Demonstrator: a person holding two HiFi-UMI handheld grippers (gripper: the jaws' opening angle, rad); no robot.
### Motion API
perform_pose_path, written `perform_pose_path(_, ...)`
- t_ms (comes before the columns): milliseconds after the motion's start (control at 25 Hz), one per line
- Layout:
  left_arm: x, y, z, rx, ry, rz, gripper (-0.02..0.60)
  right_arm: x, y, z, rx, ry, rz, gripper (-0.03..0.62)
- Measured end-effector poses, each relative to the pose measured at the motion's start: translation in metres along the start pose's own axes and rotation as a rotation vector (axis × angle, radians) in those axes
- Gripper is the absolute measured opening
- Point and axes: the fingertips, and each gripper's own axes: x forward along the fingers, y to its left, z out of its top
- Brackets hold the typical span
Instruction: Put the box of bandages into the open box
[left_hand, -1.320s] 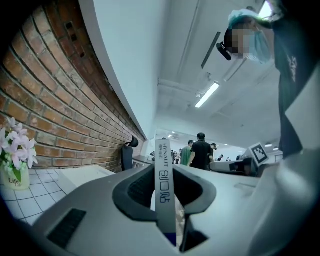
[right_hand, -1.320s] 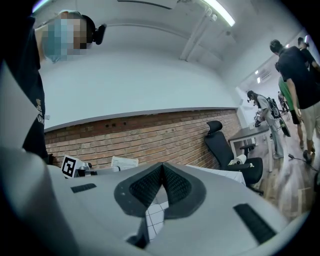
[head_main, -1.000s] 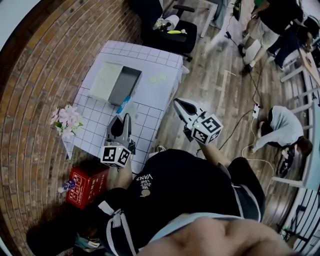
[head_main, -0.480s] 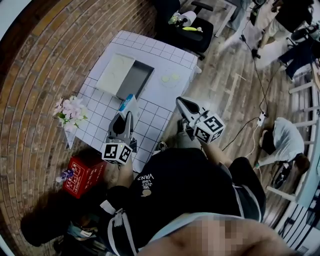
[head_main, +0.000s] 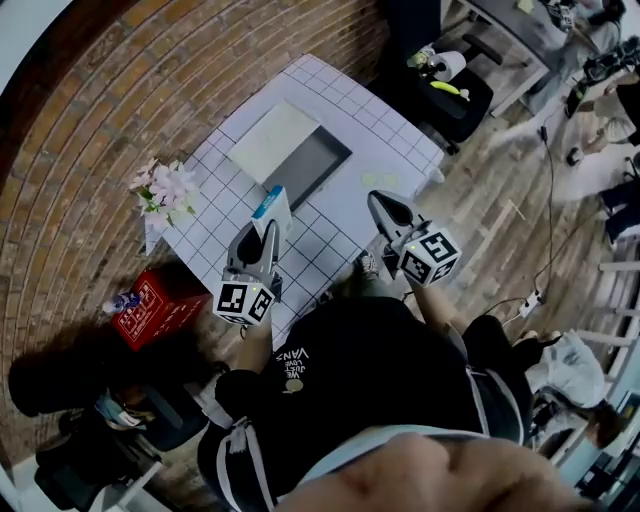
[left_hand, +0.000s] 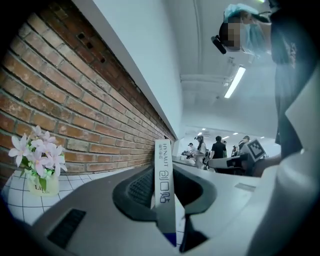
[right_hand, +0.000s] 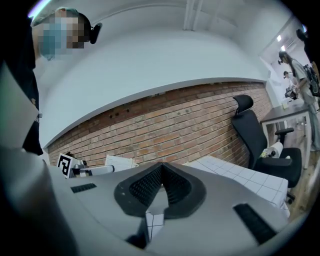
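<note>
White bandage box (left_hand: 164, 192): blue-ended, upright, clamped in the left claw, over the table's (head_main: 395, 150) near half.
Left claw (head_main: 262, 233): pinching the box's broad faces.
Open box (head_main: 312, 165): grey, mid-table, just beyond the held one, apart.
Right claw (right_hand: 161, 182): pressed together, empty, by the near edge.
Flowers (head_main: 167, 189): left corner.

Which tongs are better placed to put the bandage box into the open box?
Left. The left tongs grip the box of bandages, close to the open box; the right tongs are shut and empty, off to the side.
</note>
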Motion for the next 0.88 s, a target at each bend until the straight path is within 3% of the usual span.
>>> perform_pose_path(200, 0.020, 0.006, -0.007, 0.023, 0.026, 0.088, 0.087, 0.027, -0.017, 0.002, 0.000, 0.043, 0.099, -0.005)
perform_pose_path(360, 0.041, 0.007, -0.016, 0.091, 0.089, 0.148, 0.087, 0.044, -0.031, 0.005, 0.001, 0.067, 0.161, -0.005)
perform_pose_path(600, 0.070, 0.011, -0.028, 0.150, 0.146, 0.204, 0.087, 0.058, -0.057, 0.007, 0.029, 0.075, 0.204, -0.005)
perform_pose_path(880, 0.101, 0.017, -0.053, 0.309, 0.273, 0.230, 0.087, 0.066, -0.082, 0.004, 0.025, 0.106, 0.235, -0.006)
